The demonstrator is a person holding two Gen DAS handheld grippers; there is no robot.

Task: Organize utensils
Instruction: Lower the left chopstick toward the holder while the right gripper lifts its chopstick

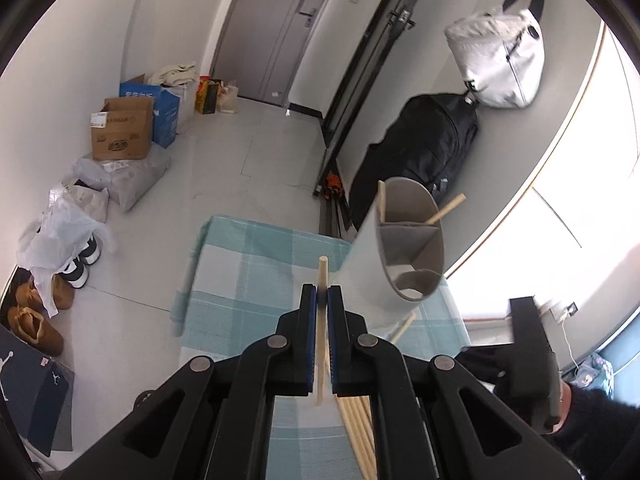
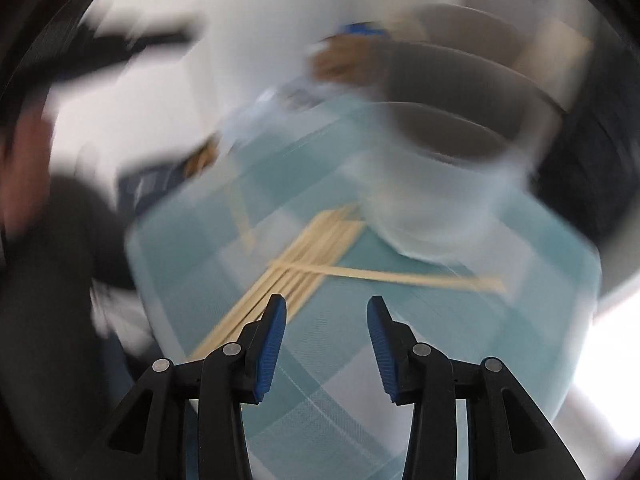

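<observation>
Left gripper (image 1: 322,294) clamps chopstick (image 1: 321,276) beside holder (image 1: 400,248) rim; right gripper (image 2: 326,308) spread.

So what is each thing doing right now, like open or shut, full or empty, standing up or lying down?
Left gripper: shut on one chopstick.
Right gripper: open, holding nothing.
Holder: upright on the checked cloth, two sticks inside, front pocket looks empty.
Loose chopsticks: lying flat on the cloth, one crossing the pile.
Grey door: shut.

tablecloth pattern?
Teal-and-white plaid fabric tablecloth; sharpest in the left wrist view.
</observation>
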